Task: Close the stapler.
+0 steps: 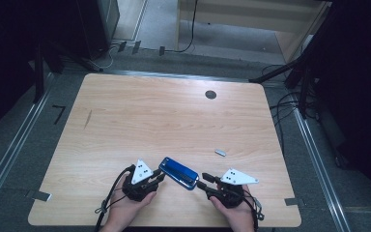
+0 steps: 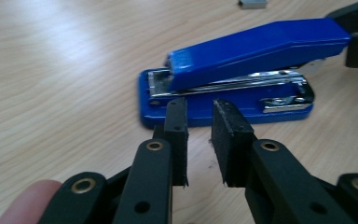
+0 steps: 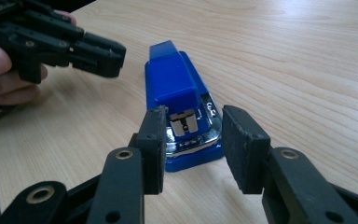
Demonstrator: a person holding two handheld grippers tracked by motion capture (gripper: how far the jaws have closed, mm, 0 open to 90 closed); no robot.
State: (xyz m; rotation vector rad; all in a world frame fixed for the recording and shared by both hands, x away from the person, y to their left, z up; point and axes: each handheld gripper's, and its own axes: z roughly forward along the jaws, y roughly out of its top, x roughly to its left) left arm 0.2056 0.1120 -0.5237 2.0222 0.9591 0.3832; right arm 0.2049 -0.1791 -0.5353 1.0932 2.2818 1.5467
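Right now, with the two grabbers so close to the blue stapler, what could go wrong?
1. The right gripper has its jaws around the rear end of the stapler without clearly pressing it, so the stapler could slide on the smooth table.
2. The left gripper has a narrow gap and nothing in it; it might bump the stapler's side.
3. The loose block of staples could get knocked away.

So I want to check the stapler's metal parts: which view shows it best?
The left gripper view: the blue stapler lies side-on, its top arm raised above the metal rail. The right gripper view sees its rear end; in the high view it is small.
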